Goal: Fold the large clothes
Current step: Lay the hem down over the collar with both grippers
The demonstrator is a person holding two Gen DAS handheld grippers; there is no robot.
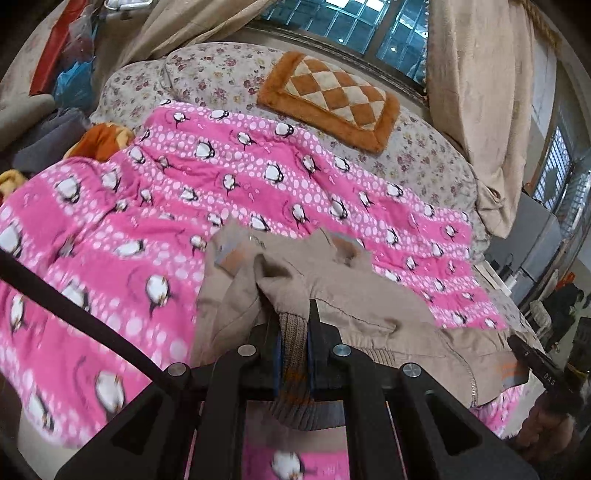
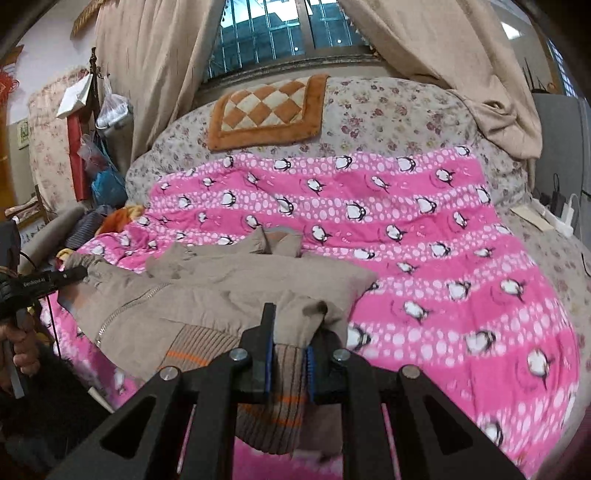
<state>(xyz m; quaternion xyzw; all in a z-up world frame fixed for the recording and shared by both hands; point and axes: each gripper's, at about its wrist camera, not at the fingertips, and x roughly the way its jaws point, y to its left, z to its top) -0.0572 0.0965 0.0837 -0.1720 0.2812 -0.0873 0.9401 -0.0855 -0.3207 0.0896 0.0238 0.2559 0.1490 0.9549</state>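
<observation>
Left gripper (image 1: pixel 294 350): my fingers are clamped on a ribbed knit band of the jacket, low in the middle of the left wrist view.
Right gripper (image 2: pixel 289 363): my fingers are pressed together on another ribbed band with orange stripes, low centre of the right wrist view.
Jacket (image 1: pixel 354 295): beige, crumpled, zip showing, lying on the pink blanket; it fills the lower middle of the left view and the lower left of the right view (image 2: pixel 207 291).
Blanket (image 1: pixel 122 229): pink with white dots and penguins, spread over the bed under the jacket.
Bed cover (image 1: pixel 424 147): pale floral cloth showing around the blanket toward the top of both views.
Cushion (image 2: pixel 266 110): orange and cream checked, lying on the floral cover in the upper middle.
Plastic bags (image 2: pixel 107 173): hanging and piled at the left edge of the right view; I cannot tell what is in them.
Curtains (image 2: pixel 155 74): beige, hanging either side of the barred window (image 2: pixel 273 33) at the top.
Bedside clutter: an orange cloth (image 1: pixel 99 140) lies at the blanket's left edge; white chargers (image 2: pixel 565 214) sit at the right edge.
In the way: nothing lies on the jacket; my other gripper shows at the frame edge in each view.
</observation>
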